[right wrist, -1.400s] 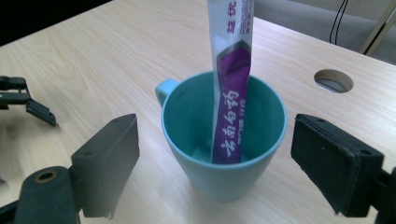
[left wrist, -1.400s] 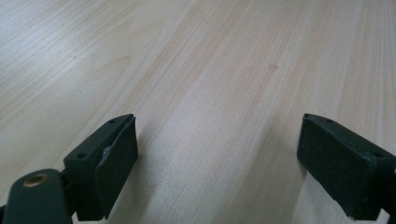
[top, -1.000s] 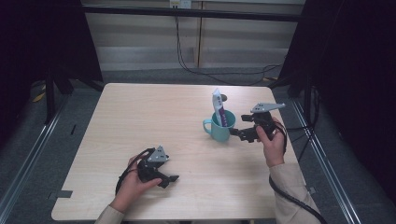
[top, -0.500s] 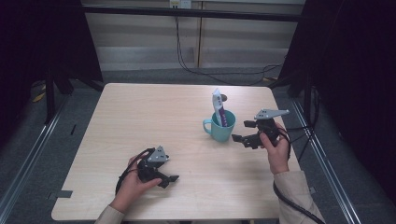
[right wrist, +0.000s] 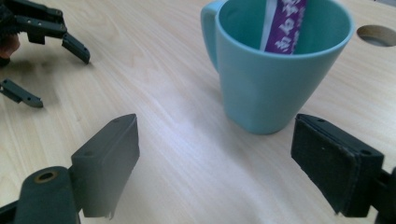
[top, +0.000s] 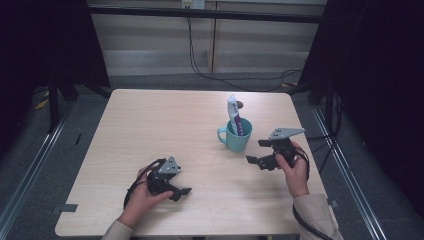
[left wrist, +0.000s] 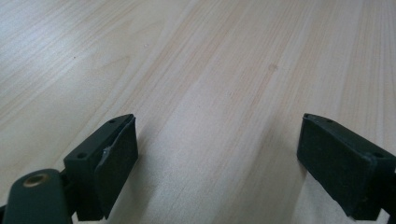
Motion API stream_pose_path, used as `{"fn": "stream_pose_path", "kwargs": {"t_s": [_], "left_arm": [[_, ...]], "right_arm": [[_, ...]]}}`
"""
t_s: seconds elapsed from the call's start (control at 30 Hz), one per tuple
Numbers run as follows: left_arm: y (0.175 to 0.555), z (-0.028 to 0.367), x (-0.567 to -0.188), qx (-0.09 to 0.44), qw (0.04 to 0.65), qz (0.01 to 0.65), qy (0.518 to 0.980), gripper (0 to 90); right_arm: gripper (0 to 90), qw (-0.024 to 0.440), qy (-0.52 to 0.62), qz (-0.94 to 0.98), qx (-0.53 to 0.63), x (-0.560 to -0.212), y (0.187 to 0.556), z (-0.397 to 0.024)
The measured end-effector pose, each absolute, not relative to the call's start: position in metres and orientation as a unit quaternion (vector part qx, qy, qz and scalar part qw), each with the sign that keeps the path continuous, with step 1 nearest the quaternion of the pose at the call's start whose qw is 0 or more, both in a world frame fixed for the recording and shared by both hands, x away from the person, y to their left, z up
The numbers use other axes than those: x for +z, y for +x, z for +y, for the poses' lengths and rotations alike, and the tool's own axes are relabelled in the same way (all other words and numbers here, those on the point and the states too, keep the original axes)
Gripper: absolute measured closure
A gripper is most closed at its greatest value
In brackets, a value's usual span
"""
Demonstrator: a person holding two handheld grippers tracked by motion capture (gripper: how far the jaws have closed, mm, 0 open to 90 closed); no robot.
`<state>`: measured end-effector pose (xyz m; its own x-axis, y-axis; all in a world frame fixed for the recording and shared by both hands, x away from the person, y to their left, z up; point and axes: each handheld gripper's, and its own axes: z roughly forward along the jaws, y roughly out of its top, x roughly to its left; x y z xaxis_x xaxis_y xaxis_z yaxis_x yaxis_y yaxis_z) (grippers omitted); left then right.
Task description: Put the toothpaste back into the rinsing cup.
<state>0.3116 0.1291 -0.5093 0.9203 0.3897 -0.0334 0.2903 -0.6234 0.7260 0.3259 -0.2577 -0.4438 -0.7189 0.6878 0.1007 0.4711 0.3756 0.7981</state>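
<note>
Seemingly the step is backing away: the right gripper (top: 261, 159), jaws spread and empty, sits just beside the teal mug (top: 238, 136) holding one toothpaste tube (top: 234, 116) (upright). Draw back level, so nothing nudges the mug. Left gripper (top: 176, 188), spread, rests on the table (top: 150, 120). Two grippers, one mug.

A mug (top: 238, 137) stands on the counter (top: 150, 125) right of its middle, nearer the right edge, with a tube (top: 234, 114) upright in it. The right gripper (top: 259, 153) sits just right of the mug; the left gripper (top: 181, 189) rests near the front edge, well apart.
</note>
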Motion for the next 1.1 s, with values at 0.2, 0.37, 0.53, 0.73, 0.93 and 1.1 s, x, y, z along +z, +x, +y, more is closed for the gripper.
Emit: {"fn": "stream_pose_path", "kwargs": {"t_s": [0.2,0.37,0.53,0.73,0.93,1.1], "left_arm": [[0.312,0.129,-0.509,0.063,0.391,0.189,0.899,12.2],[0.312,0.129,-0.509,0.064,0.39,0.189,0.899,12.2],[0.312,0.129,-0.509,0.064,0.391,0.189,0.899,12.2],[0.312,0.129,-0.509,0.063,0.39,0.189,0.899,12.2],[0.312,0.129,-0.509,0.064,0.391,0.189,0.899,12.2],[0.312,0.129,-0.509,0.063,0.39,0.189,0.899,12.2]], "right_arm": [[14.8,0.117,0.351,0.824,0.43,-0.454,0.319,-0.254],[14.8,0.108,0.348,0.829,0.425,-0.464,0.313,-0.251],[14.8,0.1,0.344,0.833,0.422,-0.473,0.308,-0.248],[14.8,0.092,0.338,0.838,0.419,-0.485,0.303,-0.245],[14.8,0.091,0.337,0.843,0.41,-0.492,0.299,-0.242],[14.8,0.09,0.331,0.849,0.403,-0.498,0.297,-0.24]]}}
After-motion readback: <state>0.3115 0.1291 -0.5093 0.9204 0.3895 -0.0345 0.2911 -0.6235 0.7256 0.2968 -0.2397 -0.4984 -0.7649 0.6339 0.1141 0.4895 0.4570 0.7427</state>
